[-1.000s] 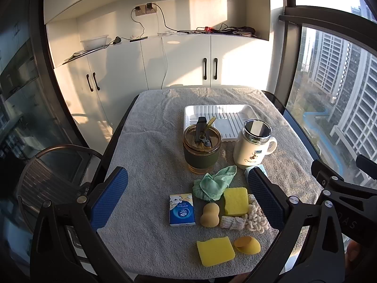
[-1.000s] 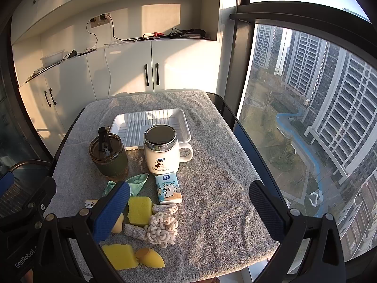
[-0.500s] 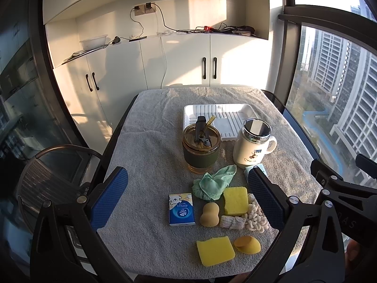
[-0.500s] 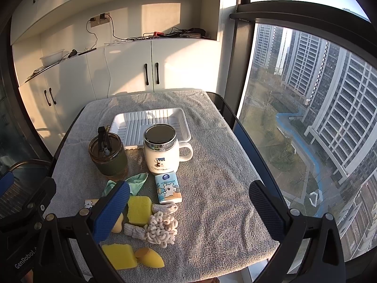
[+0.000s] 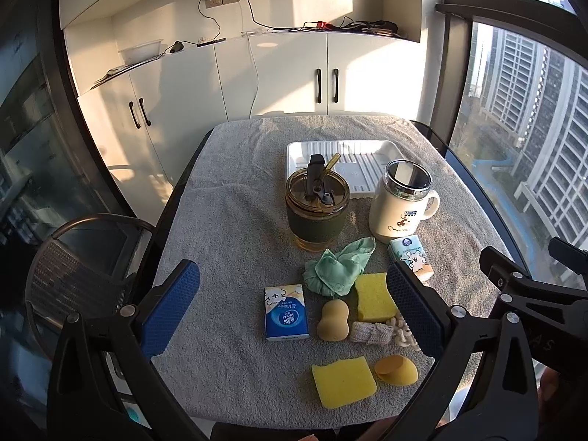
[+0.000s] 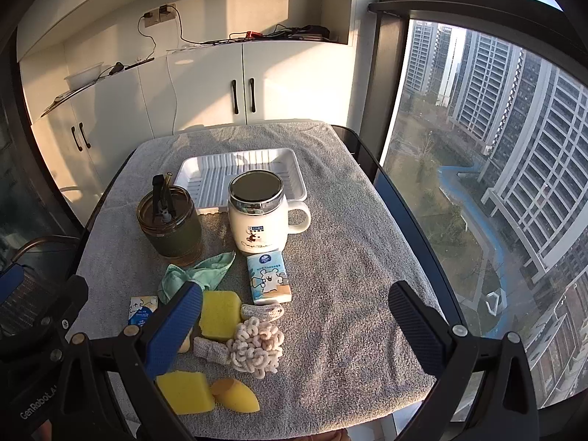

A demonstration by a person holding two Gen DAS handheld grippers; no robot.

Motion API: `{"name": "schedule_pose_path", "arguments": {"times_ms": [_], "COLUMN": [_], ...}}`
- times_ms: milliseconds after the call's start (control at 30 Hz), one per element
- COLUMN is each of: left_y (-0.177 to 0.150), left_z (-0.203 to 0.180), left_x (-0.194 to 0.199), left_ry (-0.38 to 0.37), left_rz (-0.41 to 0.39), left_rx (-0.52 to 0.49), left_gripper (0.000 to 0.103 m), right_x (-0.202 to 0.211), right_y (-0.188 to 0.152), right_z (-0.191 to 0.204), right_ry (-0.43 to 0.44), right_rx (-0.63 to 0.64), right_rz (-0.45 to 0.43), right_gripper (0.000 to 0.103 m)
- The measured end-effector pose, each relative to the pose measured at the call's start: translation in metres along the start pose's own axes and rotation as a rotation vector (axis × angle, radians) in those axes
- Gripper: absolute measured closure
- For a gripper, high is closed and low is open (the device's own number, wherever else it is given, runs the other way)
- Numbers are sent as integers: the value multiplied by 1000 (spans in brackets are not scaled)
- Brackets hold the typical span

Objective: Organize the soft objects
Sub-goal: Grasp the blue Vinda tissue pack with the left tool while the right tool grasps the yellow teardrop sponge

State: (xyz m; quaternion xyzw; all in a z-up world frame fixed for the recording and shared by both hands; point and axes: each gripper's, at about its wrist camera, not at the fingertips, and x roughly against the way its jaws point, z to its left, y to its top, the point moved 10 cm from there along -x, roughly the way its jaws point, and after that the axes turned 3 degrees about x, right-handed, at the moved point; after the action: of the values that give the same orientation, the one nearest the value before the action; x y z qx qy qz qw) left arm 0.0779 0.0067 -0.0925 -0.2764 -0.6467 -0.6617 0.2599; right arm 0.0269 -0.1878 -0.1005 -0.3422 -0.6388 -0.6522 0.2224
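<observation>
Both the left claw (image 5: pixel 292 310) and the right claw (image 6: pixel 294 325) are held spread and empty above the sponges (image 5: pixel 374 297) on the worktop (image 6: pixel 349 257).

The left gripper (image 5: pixel 292 310) hangs above the table (image 5: pixel 228 242) with its jaws wide apart and nothing between them. Below lie a blue tissue pack (image 5: pixel 286 311), a green cloth (image 5: pixel 338 270), two yellow sponges (image 5: pixel 374 296), and a white tray (image 5: pixel 367 150) behind two cups.
</observation>
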Motion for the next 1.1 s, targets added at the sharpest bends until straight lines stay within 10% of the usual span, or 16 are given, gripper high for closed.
{"name": "schedule_pose_path", "arguments": {"times_ms": [800,1100], "left_y": [-103,-104], "left_z": [28,42], "left_x": [-130,-164], "left_ry": [-43,55], "left_rz": [280,281], "left_rx": [28,72], "left_gripper": [1,1], "right_x": [-76,-90], "right_y": [-138,-167], "right_z": [55,74], "right_ry": [273,400], "right_rx": [179,181], "right_rz": [172,199], "right_gripper": [8,24]}}
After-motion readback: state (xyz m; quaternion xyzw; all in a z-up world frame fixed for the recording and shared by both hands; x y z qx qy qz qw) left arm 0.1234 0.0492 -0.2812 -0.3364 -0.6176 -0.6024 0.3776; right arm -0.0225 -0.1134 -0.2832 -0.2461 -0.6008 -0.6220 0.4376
